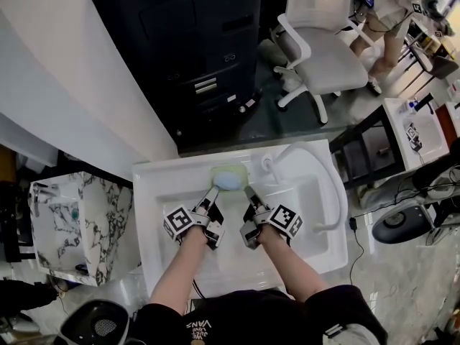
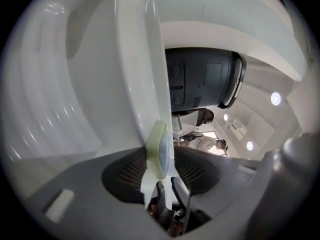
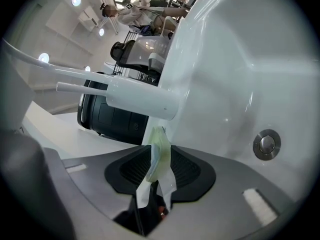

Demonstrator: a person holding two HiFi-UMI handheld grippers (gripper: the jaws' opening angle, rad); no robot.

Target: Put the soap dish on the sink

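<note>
Soap dish of pale green plastic [image 1: 218,172], a shallow oblong tray carrying a pale blue bar of soap [image 1: 230,182], lay flat on the far ledge of the white ceramic sink [image 1: 158,192], just left of the base of the white curved faucet [image 1: 342,192]. Its hollow side faced up. Its long axis ran left to right along the ledge, parallel to the basin's far wall.

The left gripper [image 1: 213,192] and the right gripper [image 1: 248,191] reached in from the near side over the basin, each tip just beside a near corner of the dish. Both sets of fingers stood spread and pinched nothing. The left gripper view showed the dish [image 2: 159,151] edge-on, straight ahead of the spread fingers. The right gripper view showed it [image 3: 160,149] the same way, under the faucet's spout [image 3: 135,98], with the round metal drain button [image 3: 266,144] off on the basin wall.

By the look of it, the placing was done: the dish rested on the sink by its own weight, level and squarely on the ledge. What remained, in all likelihood, was only to draw both grippers back toward the person without nudging it. A black office machine [image 1: 194,49] and a white swivel chair [image 1: 320,56] stood beyond the sink.
</note>
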